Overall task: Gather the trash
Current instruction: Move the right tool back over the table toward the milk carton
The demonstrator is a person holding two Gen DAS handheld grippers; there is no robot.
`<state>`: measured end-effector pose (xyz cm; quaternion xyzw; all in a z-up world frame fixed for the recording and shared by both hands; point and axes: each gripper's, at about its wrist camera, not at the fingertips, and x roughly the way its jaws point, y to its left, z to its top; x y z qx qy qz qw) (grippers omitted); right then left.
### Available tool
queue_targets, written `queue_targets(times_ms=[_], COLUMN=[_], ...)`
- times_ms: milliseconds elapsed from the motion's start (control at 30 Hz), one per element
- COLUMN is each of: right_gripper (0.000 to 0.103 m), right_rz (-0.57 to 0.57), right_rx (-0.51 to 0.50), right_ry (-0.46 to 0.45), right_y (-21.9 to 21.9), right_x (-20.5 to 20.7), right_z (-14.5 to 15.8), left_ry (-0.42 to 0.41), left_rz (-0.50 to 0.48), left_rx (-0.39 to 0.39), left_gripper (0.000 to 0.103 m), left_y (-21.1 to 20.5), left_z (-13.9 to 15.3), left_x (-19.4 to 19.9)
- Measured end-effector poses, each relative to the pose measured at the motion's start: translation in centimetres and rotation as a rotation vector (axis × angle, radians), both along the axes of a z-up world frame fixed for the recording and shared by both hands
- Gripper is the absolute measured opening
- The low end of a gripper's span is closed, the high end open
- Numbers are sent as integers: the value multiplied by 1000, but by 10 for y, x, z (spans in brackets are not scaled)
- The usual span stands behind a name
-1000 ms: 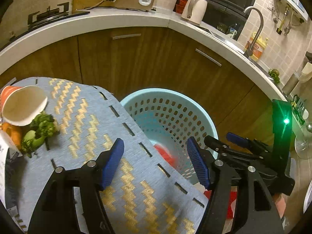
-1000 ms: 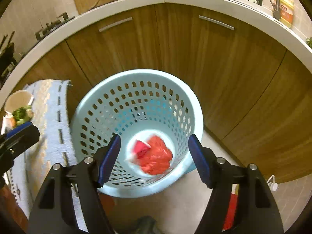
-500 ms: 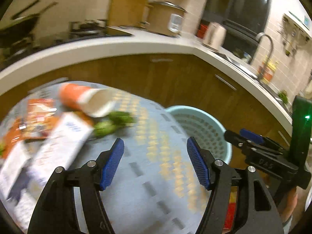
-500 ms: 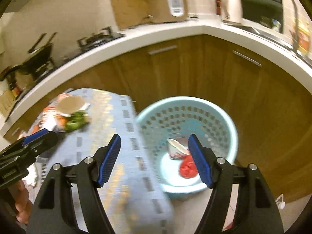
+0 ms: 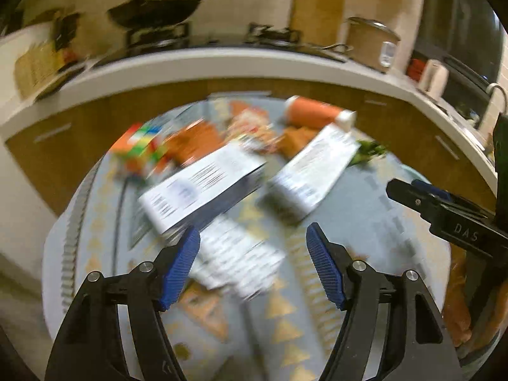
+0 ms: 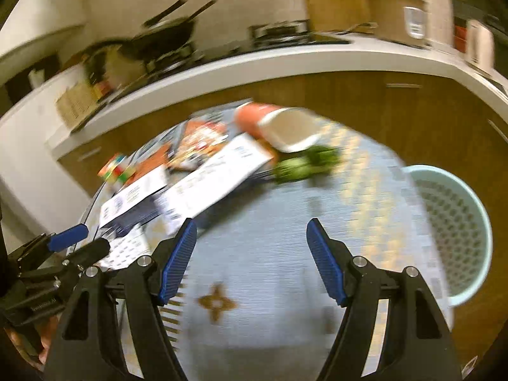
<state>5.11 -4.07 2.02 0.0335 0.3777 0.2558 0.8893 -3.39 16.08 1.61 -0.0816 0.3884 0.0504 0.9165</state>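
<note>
Both views are motion-blurred. Trash lies on a round table with a blue patterned cloth [image 5: 365, 209]: white printed boxes [image 5: 203, 187], an orange paper cup [image 5: 314, 116] on its side, green vegetable scraps [image 6: 304, 163], orange wrappers [image 5: 193, 143] and a colourful small box [image 5: 136, 146]. My left gripper [image 5: 252, 263] is open and empty above a white packet [image 5: 241, 260]. My right gripper [image 6: 250, 257] is open and empty over bare cloth [image 6: 263, 231]. The light-blue perforated basket [image 6: 454, 231] stands at the table's right edge.
A curved white countertop [image 5: 222, 63] over wooden cabinets rings the far side, carrying a wok [image 5: 155, 9], a rice cooker [image 5: 371, 43] and a cutting board [image 5: 316, 16]. The right gripper shows at the right of the left wrist view [image 5: 444, 216].
Both grippers have swung left, away from the basket and over the table. The boxes and wrappers have come into view. Both stay open and empty.
</note>
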Motion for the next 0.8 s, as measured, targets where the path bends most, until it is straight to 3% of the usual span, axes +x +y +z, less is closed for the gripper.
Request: queue_targets(times_ms=[167, 367, 500, 800], right_gripper=[68, 67, 66, 64], right_rz=[75, 88, 27, -199], right_rx=[-45, -113, -91, -8], right_ry=[25, 73, 107, 132], right_y=[53, 82, 58, -44], right_x=[0, 9, 20, 30], right_z=[-13, -36, -41, -31], left_ry=[47, 88, 114, 124], left_rz=[39, 23, -5, -37], left_rx=[-41, -92, -105, -99], left_gripper=[68, 68, 68, 73], left_y=[23, 25, 16, 1], left_z=[-20, -36, -43, -53], left_x=[-14, -8, 1, 10])
